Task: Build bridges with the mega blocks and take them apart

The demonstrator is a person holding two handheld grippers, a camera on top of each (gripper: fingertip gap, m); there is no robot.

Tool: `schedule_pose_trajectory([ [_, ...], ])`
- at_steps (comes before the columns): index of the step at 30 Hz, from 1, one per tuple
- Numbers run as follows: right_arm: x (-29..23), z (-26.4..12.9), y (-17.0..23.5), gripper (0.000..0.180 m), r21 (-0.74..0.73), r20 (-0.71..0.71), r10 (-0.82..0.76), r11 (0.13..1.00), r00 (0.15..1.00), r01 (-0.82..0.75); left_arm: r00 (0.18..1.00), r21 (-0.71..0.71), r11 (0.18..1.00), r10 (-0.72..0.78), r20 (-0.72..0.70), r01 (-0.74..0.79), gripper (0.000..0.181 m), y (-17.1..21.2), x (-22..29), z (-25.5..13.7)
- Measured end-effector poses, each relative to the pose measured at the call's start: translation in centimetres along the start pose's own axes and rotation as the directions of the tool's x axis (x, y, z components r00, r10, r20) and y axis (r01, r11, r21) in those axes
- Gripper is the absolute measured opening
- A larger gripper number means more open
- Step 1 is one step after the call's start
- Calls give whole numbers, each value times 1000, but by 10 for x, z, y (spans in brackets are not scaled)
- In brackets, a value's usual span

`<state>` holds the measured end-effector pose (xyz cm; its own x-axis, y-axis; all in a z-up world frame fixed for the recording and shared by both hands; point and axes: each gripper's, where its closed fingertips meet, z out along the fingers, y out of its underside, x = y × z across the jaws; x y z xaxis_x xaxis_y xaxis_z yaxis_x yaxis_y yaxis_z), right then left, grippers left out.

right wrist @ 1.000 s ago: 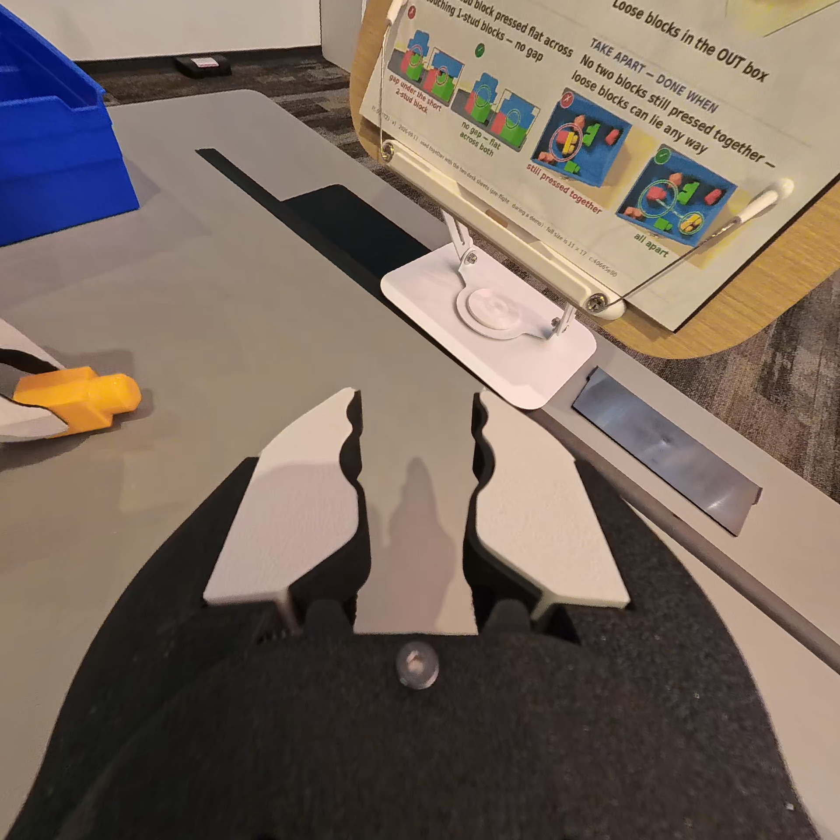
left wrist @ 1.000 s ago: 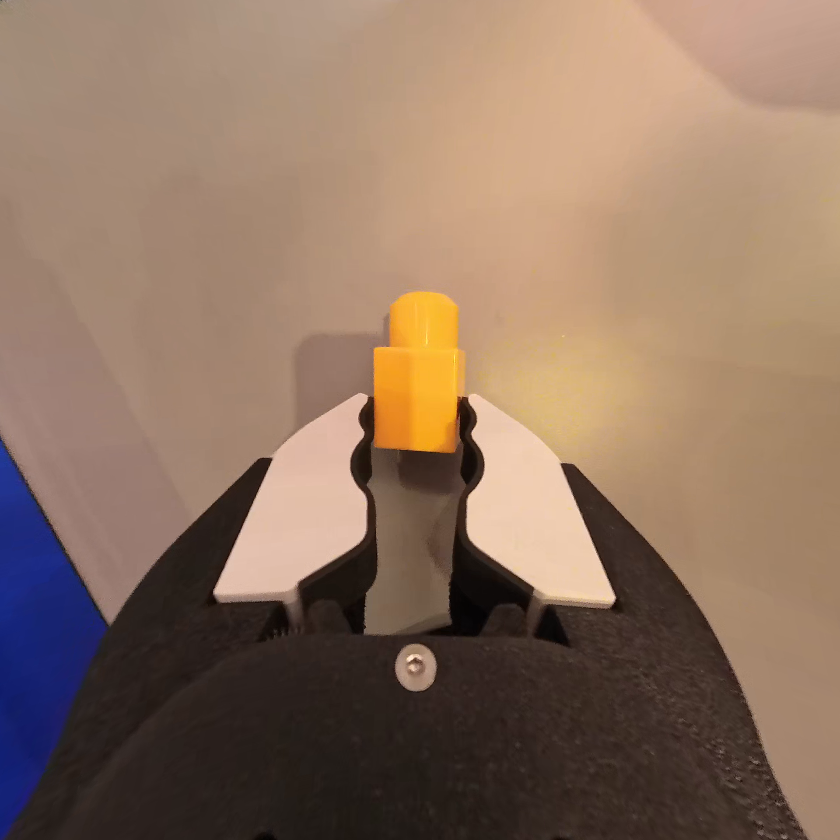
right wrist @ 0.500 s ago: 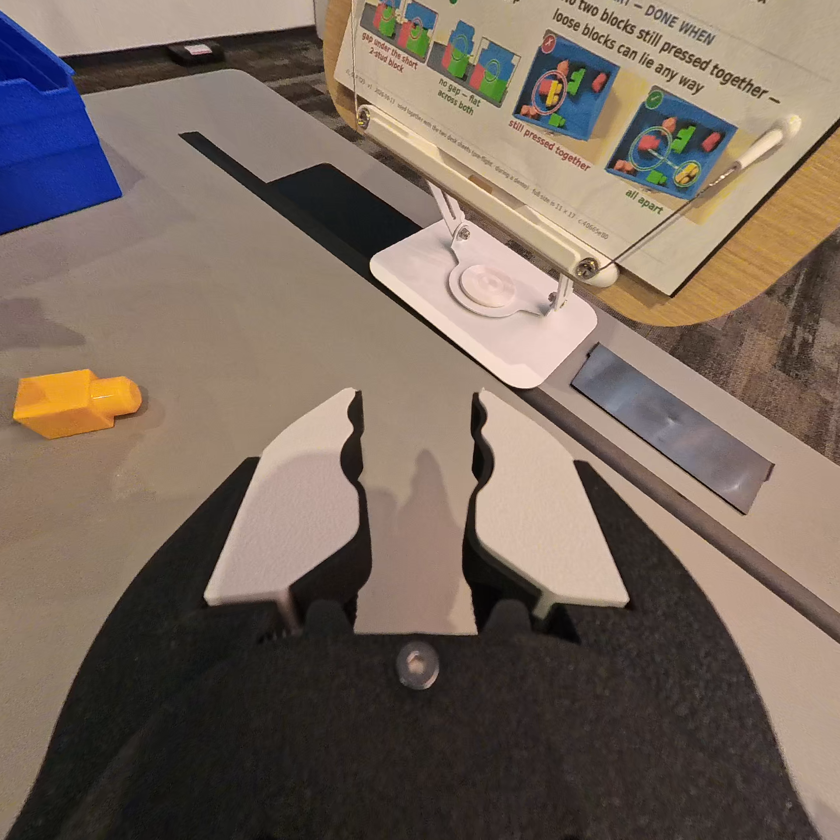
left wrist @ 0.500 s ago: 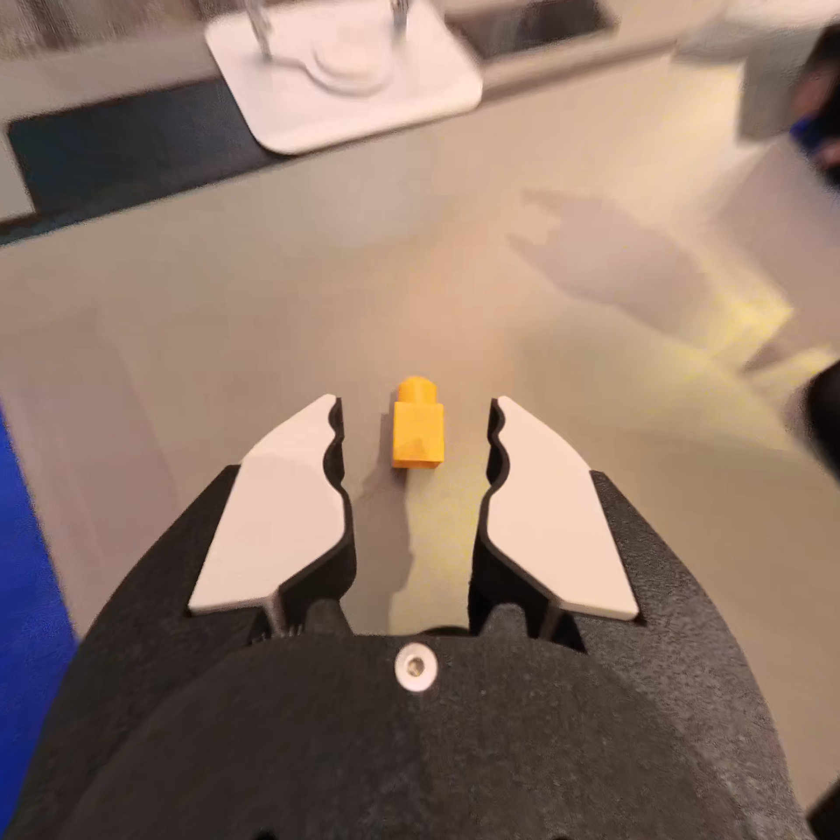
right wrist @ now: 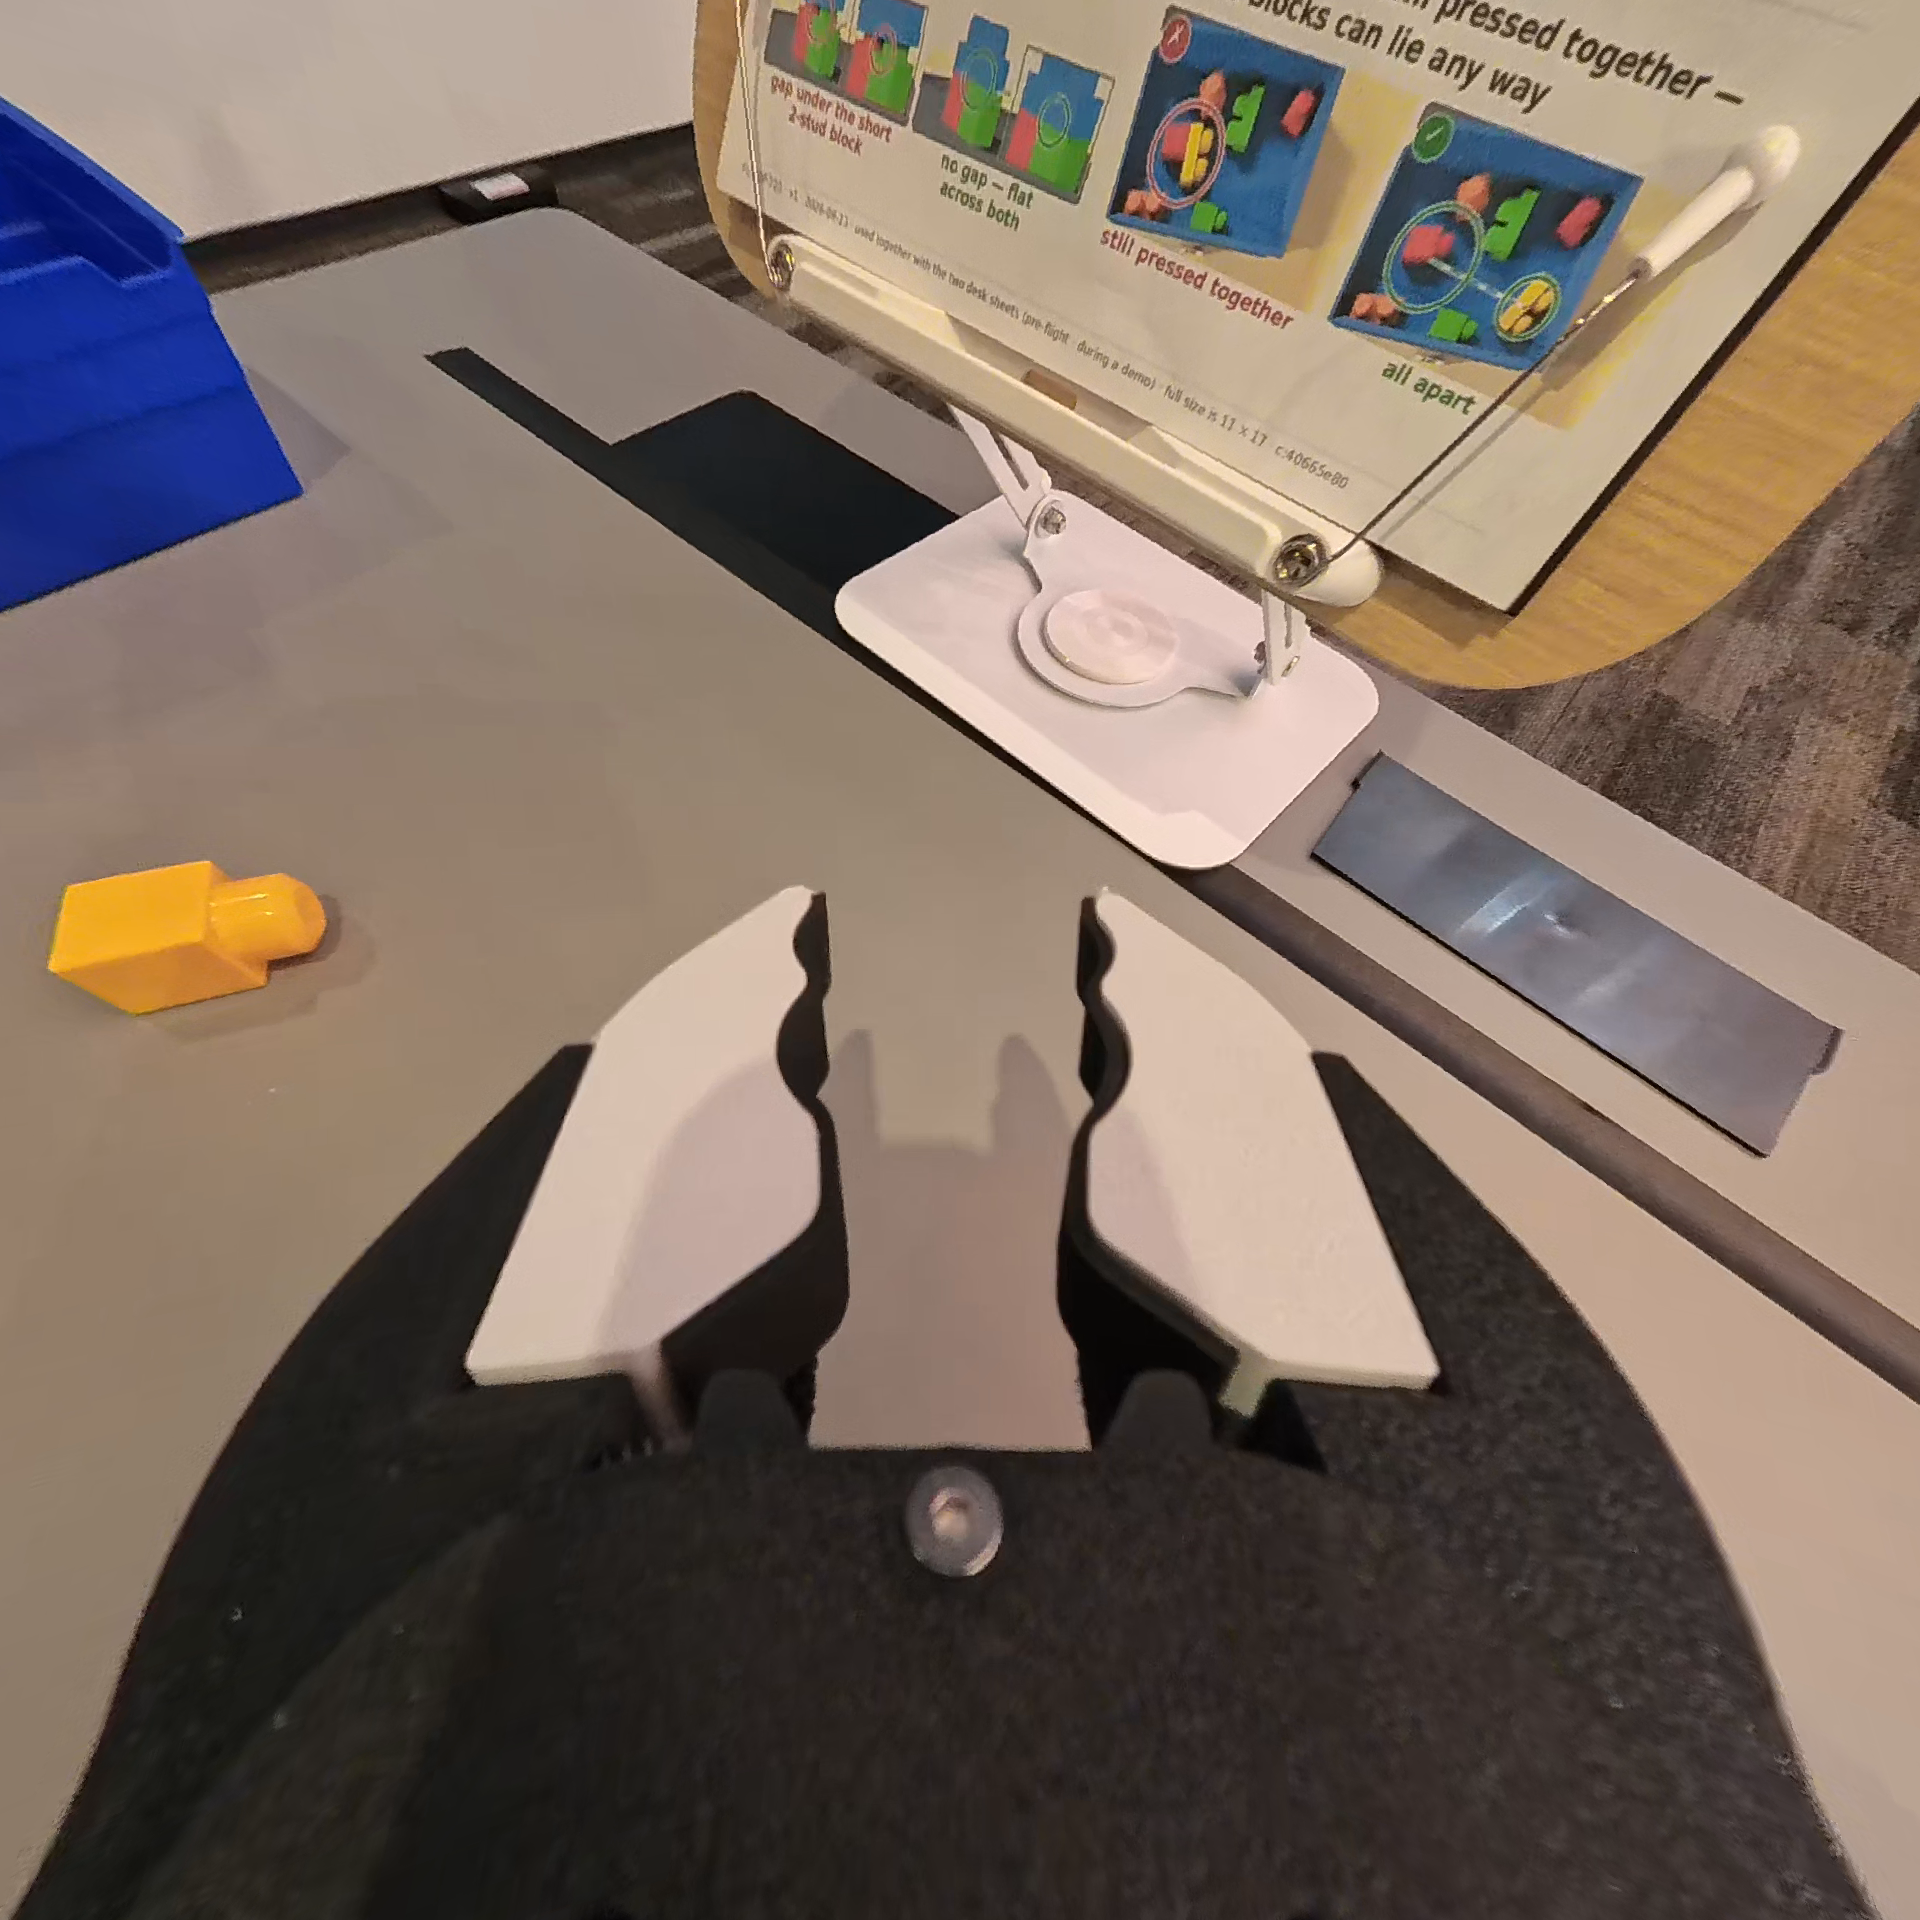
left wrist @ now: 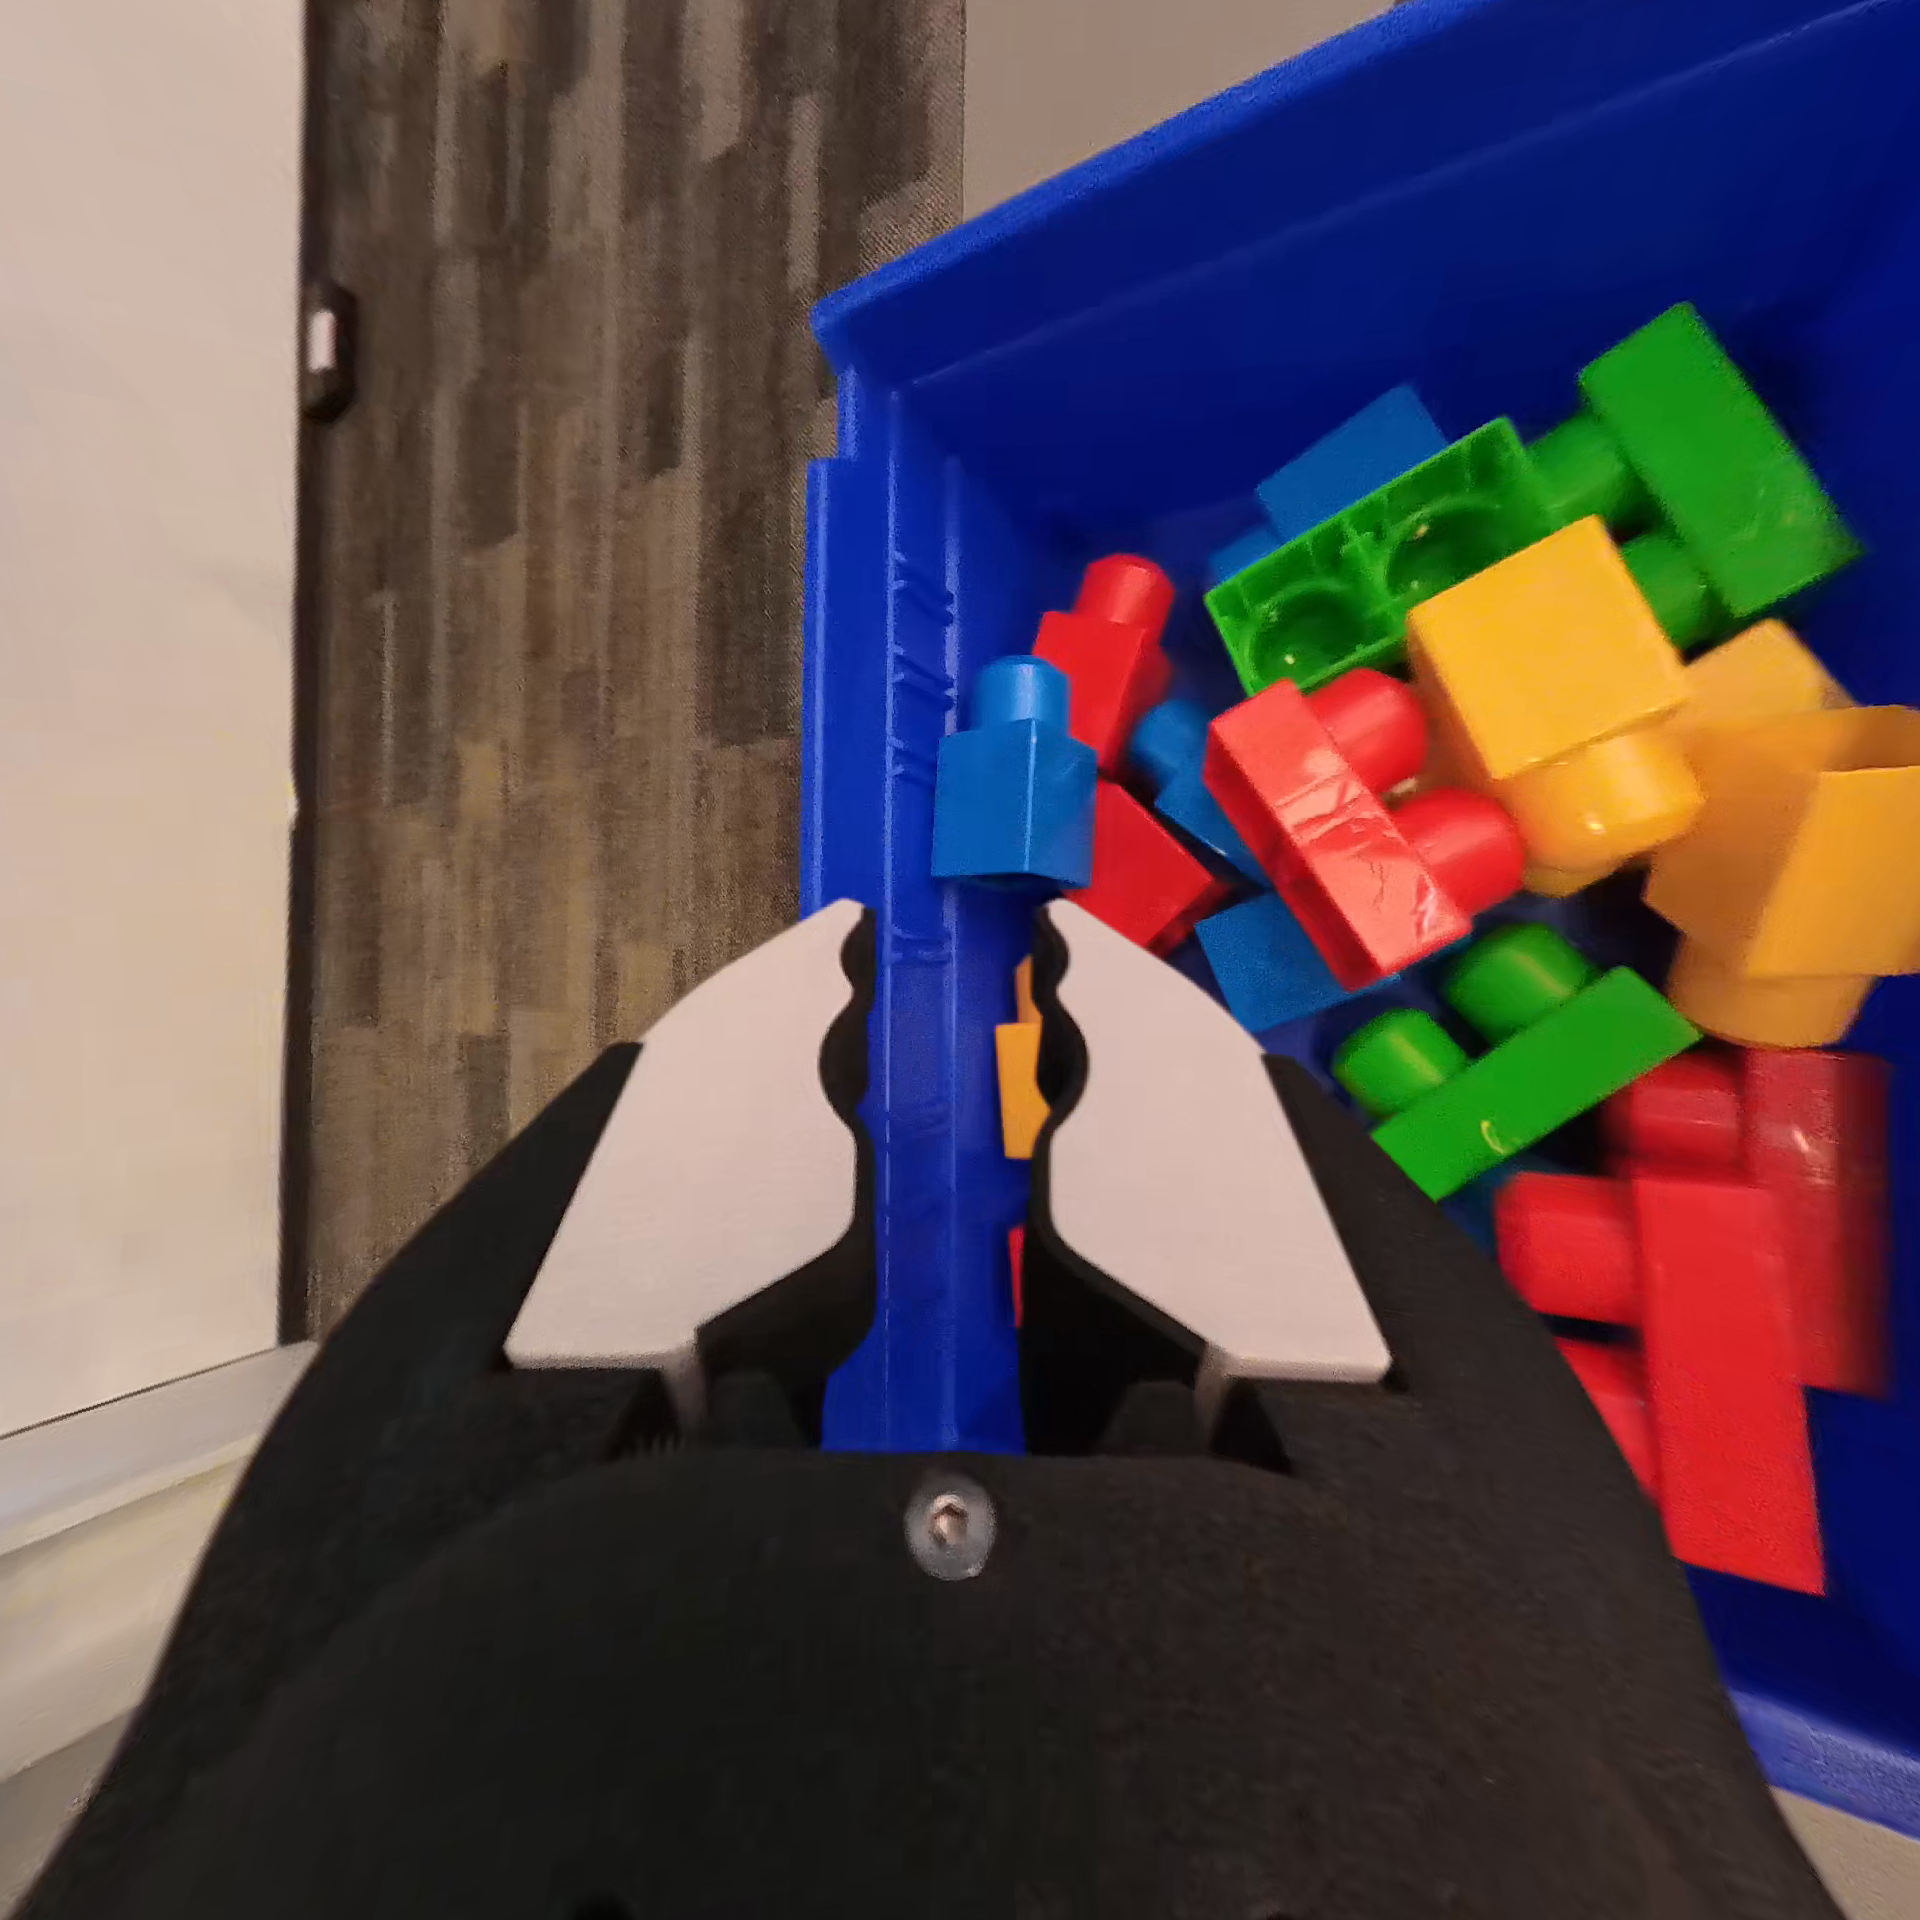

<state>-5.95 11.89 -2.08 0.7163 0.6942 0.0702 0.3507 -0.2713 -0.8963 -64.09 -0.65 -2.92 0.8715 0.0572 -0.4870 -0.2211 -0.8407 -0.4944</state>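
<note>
My left gripper [left wrist: 951, 914] hangs over the left wall of a blue bin [left wrist: 1351, 260] full of mega blocks. Its jaws stand a narrow gap apart and hold nothing; the bin wall shows between them. A blue one-stud block [left wrist: 1013, 800] lies just beyond the fingertips, with red [left wrist: 1340, 831], green [left wrist: 1527, 1070] and yellow [left wrist: 1548, 644] blocks to its right. My right gripper [right wrist: 951, 904] is open and empty above the grey table [right wrist: 520, 675]. A yellow one-stud block [right wrist: 182, 935] lies on its side on the table, to the left of the right gripper.
The blue bin [right wrist: 104, 416] stands at the table's far left in the right wrist view. A white stand [right wrist: 1112, 686] holds an instruction sheet [right wrist: 1247, 156] at the table's back edge. Carpet floor [left wrist: 540, 623] lies past the bin's left side.
My left gripper let go of the yellow block on the table, then swung over to the blue bin with its jaws drawn closer. My right gripper crept slightly forward, still open.
</note>
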Motion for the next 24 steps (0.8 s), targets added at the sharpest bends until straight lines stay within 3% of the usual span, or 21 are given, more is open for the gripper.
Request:
schedule_pose_trajectory([
  [4,2,2,4,45,-10,0,1,1000,1000,-1,991,-57,998,-19,-129,12,34,12,18,10],
  [7,1,6,6,45,-16,14,14,1000,1000,-14,993,-108,994,17,-120,-31,31,24,17,9],
  [11,-1,12,11,46,-43,20,4,999,1000,-3,950,-298,954,-133,-282,45,45,53,45,6],
  [16,-4,14,13,46,-56,19,-16,998,1000,17,957,-322,943,-167,-239,85,49,66,37,9],
  [21,-5,15,17,46,-69,25,-17,997,1000,19,904,-393,912,-261,-339,117,52,80,54,3],
  [24,-5,15,16,46,-64,32,-6,998,999,8,903,-404,911,-240,-356,82,52,88,57,5],
])
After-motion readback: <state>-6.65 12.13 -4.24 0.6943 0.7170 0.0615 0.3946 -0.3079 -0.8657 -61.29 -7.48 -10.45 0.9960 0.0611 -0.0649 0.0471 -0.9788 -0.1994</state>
